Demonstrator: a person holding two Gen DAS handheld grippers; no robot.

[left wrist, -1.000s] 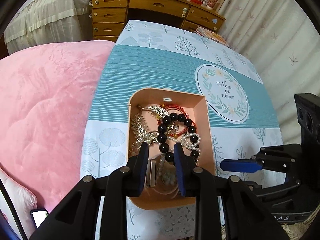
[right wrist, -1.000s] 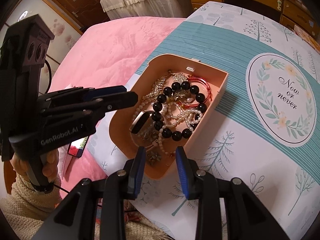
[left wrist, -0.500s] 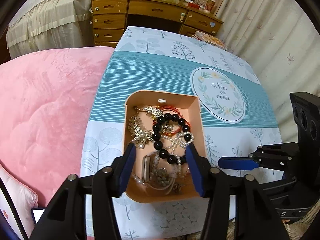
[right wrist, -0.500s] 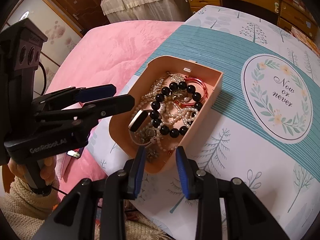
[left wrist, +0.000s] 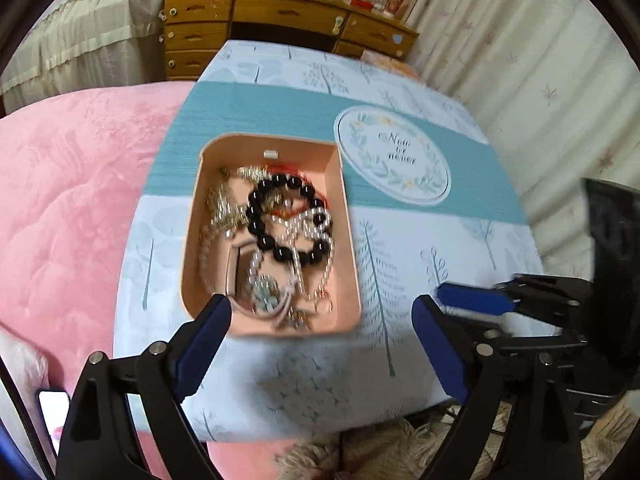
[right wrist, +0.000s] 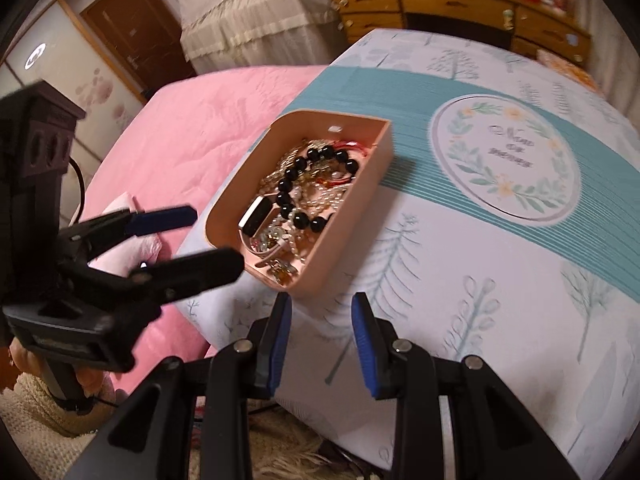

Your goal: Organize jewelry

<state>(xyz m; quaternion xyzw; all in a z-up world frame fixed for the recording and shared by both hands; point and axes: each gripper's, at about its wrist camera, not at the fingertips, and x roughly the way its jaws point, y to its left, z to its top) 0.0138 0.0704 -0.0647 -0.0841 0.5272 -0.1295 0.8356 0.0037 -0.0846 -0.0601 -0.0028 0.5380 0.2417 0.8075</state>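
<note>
A peach open box (left wrist: 348,240) (right wrist: 376,172) sits near the table's left front edge. It holds a black bead bracelet (left wrist: 280,220) (right wrist: 316,164), pearl strands (left wrist: 312,240), gold leaf pieces (left wrist: 222,208), a red bangle and a watch (right wrist: 258,216). My left gripper (left wrist: 322,328) is wide open and empty, just short of the box's near wall. My right gripper (right wrist: 322,322) is open and empty over the tablecloth, right of the box's near corner. The left gripper also shows in the right wrist view (right wrist: 200,236).
The table carries a blue and white tree-print cloth (left wrist: 420,248) with a round "Now or never" emblem (left wrist: 394,156). A pink quilted bed (left wrist: 72,200) lies left of the table. A wooden dresser (left wrist: 280,16) stands behind. A phone (left wrist: 52,404) lies low at the left.
My left gripper has opened wide and pulled back out of the box, empty. My right gripper has also drawn back from the box. The jewelry stays in the box.
</note>
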